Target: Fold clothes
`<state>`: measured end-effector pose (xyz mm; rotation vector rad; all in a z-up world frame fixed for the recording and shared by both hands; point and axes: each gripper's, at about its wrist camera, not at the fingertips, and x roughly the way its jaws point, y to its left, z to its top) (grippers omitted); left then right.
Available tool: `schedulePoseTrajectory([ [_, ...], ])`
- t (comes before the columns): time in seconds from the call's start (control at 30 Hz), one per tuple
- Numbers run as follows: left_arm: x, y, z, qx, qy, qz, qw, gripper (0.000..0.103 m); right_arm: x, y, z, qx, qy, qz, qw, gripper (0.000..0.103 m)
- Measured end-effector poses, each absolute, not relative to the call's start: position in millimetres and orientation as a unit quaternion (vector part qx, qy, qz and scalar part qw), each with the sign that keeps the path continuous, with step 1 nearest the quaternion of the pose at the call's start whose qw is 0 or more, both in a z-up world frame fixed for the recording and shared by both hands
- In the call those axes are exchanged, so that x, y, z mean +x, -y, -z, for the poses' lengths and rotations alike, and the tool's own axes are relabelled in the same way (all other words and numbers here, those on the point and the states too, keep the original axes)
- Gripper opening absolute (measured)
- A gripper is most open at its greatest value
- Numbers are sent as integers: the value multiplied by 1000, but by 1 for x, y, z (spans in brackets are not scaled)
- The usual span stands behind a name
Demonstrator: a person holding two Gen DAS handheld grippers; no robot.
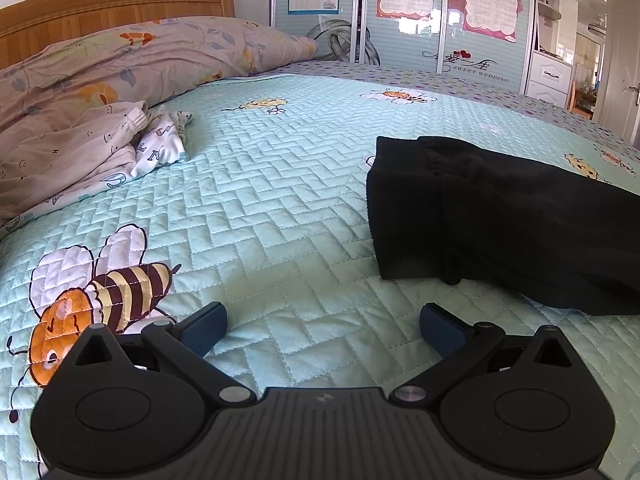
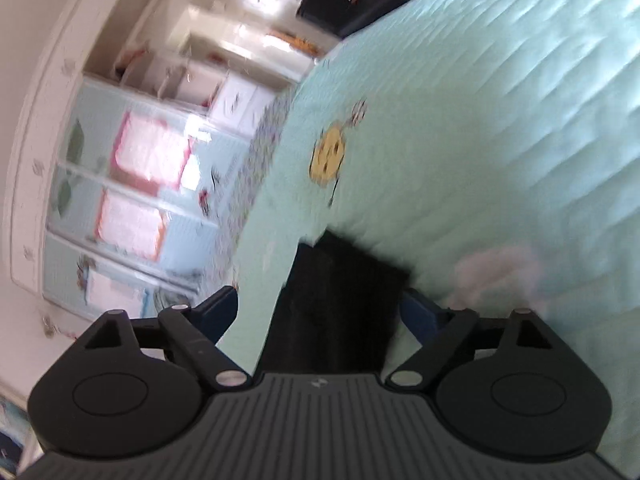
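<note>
A folded black garment point(image 1: 500, 216) lies on the mint quilted bedspread point(image 1: 280, 184), to the right of and beyond my left gripper point(image 1: 324, 312). That gripper hovers low over the bedspread, open, with nothing between its blue pads point(image 1: 204, 332). In the blurred, tilted right wrist view, the black garment point(image 2: 340, 272) sits between the fingers of my right gripper point(image 2: 320, 300). Its jaws stand wide. The left pad point(image 2: 220, 312) is clear of the cloth and the right pad point(image 2: 418, 318) is close beside it.
A heap of light printed clothes point(image 1: 80, 152) lies at the bed's left, below a floral pillow point(image 1: 140, 60) and a wooden headboard point(image 1: 100, 12). A sliding-door wardrobe point(image 1: 400, 20) stands beyond the bed. White shelves and a door point(image 1: 624, 80) are at the right.
</note>
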<state>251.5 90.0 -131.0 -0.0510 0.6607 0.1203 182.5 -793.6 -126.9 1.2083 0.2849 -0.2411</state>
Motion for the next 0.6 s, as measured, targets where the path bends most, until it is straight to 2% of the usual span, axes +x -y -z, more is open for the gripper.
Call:
schedulePoseTrajectory([
  [0.07, 252, -90, 131, -25, -324, -60, 944, 103, 195, 791, 124, 541, -160, 117, 817, 91],
  [0.13, 251, -90, 131, -24, -324, -61, 944, 103, 211, 786, 119, 511, -186, 119, 830, 103],
  [0.23, 251, -90, 131, -24, -324, -61, 944, 103, 233, 775, 111, 466, -217, 126, 848, 103],
  [0.27, 251, -90, 131, -24, -324, -61, 944, 103, 234, 773, 110, 460, -217, 130, 851, 95],
  [0.3, 251, -90, 131, -24, -324, -61, 944, 103, 233, 773, 111, 453, -219, 135, 853, 73],
  [0.37, 251, -90, 131, -24, -324, -62, 944, 103, 226, 773, 114, 448, -230, 153, 850, 42],
  [0.4, 251, -90, 131, -24, -324, -62, 944, 103, 220, 777, 118, 459, -225, 146, 847, 37],
  [0.43, 251, -90, 131, -24, -324, -62, 944, 103, 215, 781, 122, 469, -222, 141, 843, 26],
  [0.47, 251, -90, 131, -24, -324, -62, 944, 103, 212, 782, 124, 470, -222, 141, 843, 23],
  [0.6, 251, -91, 130, -25, -323, -61, 944, 103, 213, 771, 114, 424, -226, 155, 863, 20],
])
